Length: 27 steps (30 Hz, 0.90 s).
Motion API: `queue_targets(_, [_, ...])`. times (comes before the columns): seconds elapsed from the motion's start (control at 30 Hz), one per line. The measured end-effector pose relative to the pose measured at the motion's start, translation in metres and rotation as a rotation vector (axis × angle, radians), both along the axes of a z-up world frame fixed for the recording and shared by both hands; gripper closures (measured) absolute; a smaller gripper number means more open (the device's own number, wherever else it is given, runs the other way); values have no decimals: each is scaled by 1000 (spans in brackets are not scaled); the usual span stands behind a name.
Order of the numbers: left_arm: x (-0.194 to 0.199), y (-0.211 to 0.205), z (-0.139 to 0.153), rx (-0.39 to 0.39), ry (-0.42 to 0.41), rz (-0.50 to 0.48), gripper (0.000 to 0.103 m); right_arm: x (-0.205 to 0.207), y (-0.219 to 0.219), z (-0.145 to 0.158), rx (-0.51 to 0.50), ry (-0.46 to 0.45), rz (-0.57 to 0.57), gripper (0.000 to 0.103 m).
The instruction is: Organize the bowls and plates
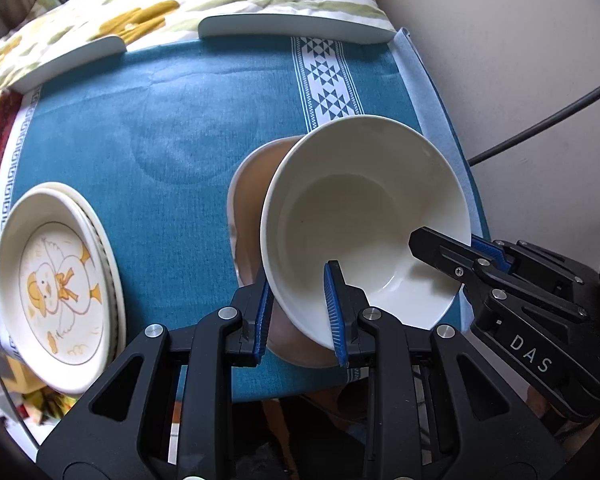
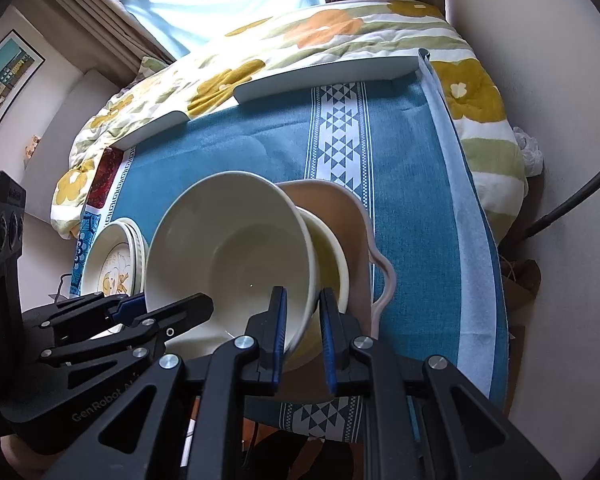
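A white bowl (image 1: 364, 216) is held tilted above a tan bowl (image 1: 252, 200) with a handle on the blue tablecloth. My left gripper (image 1: 300, 308) is shut on the white bowl's near rim. My right gripper (image 2: 302, 336) is shut on the same bowl's (image 2: 232, 248) opposite rim; it also shows in the left wrist view (image 1: 452, 248). In the right wrist view a yellow-lined bowl (image 2: 332, 264) sits inside the tan bowl (image 2: 340, 208), under the white bowl. A stack of duck-pattern plates (image 1: 56, 280) lies at the left.
The table's blue cloth (image 1: 160, 128) has a white patterned stripe (image 1: 324, 80). Two white table edges (image 1: 292, 24) border a floral quilt (image 2: 300, 36) behind. A wall and a black cable (image 1: 540, 124) are at the right.
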<state>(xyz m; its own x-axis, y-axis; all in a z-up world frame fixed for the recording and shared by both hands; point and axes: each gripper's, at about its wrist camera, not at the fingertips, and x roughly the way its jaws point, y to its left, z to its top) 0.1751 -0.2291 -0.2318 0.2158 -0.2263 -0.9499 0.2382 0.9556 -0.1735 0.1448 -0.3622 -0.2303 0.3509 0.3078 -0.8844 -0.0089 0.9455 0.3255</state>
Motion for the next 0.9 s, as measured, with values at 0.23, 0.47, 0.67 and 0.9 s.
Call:
queue_targets(0.23, [3, -10, -3, 55, -8, -25, 81, 1, -2, -3, -16, 12, 6, 88])
queue_targets(0.47, [1, -20, -5, 117, -37, -63, 81, 2, -8, -7, -12, 21, 5, 88])
queue_targets(0.67, [2, -21, -6, 141, -40, -68, 81, 2, -7, -6, -21, 19, 9, 88])
queue_targets(0.9, [2, -18, -4, 144, -49, -69, 81, 0, -4, -7, -25, 22, 10, 88])
